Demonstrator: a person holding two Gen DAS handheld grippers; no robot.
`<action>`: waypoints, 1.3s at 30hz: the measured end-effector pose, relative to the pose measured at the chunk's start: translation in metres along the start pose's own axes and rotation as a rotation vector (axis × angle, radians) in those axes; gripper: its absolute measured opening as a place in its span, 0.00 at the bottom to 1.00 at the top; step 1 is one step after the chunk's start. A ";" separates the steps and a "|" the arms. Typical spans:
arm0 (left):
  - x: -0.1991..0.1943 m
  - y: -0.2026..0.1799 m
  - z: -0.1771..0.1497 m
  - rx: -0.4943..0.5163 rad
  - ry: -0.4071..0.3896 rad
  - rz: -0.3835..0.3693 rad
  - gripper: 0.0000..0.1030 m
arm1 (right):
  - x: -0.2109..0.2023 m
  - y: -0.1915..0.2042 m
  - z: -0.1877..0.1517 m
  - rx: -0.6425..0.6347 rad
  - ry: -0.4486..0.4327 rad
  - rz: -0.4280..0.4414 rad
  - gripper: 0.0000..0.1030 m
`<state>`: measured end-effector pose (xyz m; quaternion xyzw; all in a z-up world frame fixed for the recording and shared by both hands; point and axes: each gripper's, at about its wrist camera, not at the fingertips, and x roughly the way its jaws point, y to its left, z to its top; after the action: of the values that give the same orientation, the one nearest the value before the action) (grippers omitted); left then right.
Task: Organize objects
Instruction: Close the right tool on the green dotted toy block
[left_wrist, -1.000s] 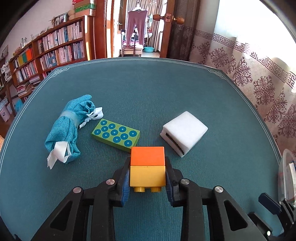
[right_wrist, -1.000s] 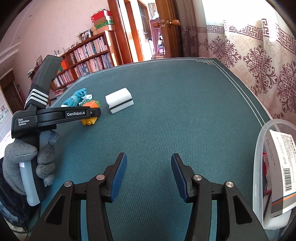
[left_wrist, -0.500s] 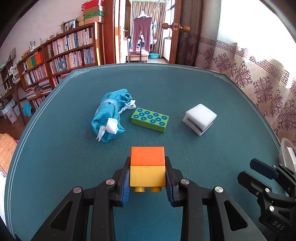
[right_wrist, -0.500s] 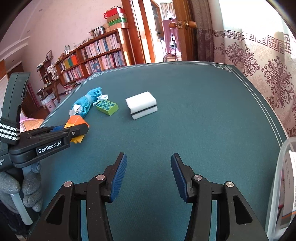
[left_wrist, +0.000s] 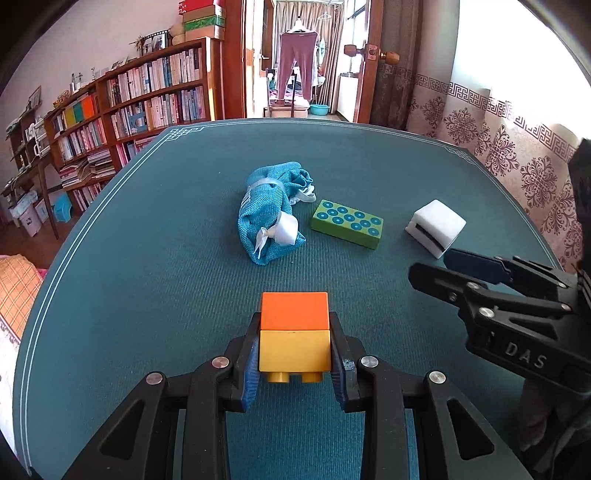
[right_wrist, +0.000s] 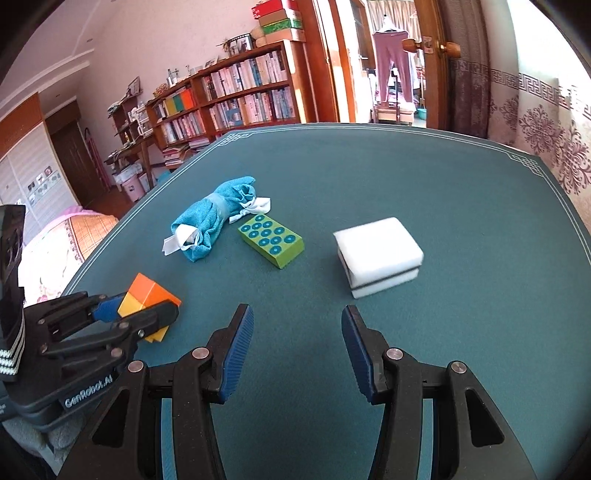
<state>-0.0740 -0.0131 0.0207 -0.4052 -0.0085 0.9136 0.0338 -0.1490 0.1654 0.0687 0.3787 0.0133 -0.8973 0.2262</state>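
"DAS" on right gripper (left_wrist: 476, 275); "GenRobot.AI" on left gripper (right_wrist: 147, 317)

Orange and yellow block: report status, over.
Left gripper shut on block. Right gripper open, empty, facing sponge. Nothing in the way.

A lived-in home, a study or sitting room.

Wooden bookshelves (right_wrist: 236, 99) packed with books line the wall, with boxes (right_wrist: 279, 20) stacked on top. Through an open wooden door (left_wrist: 369, 62), trousers (left_wrist: 297, 62) hang on a hanger above a basin (left_wrist: 319, 109). Patterned curtains (left_wrist: 517, 155) cover the window side, and a teal cloth covers the counter (right_wrist: 406, 177).
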 end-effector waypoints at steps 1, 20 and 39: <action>0.000 0.001 0.000 -0.004 0.002 -0.004 0.32 | 0.005 0.004 0.005 -0.016 0.002 0.003 0.50; 0.008 0.011 -0.005 -0.045 0.016 0.009 0.33 | 0.074 0.020 0.059 -0.122 0.058 0.013 0.50; 0.007 0.009 -0.006 -0.041 0.012 0.012 0.33 | 0.038 0.039 0.012 -0.172 0.064 -0.029 0.30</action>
<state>-0.0752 -0.0220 0.0109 -0.4112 -0.0247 0.9110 0.0200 -0.1639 0.1135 0.0566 0.3859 0.1030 -0.8836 0.2443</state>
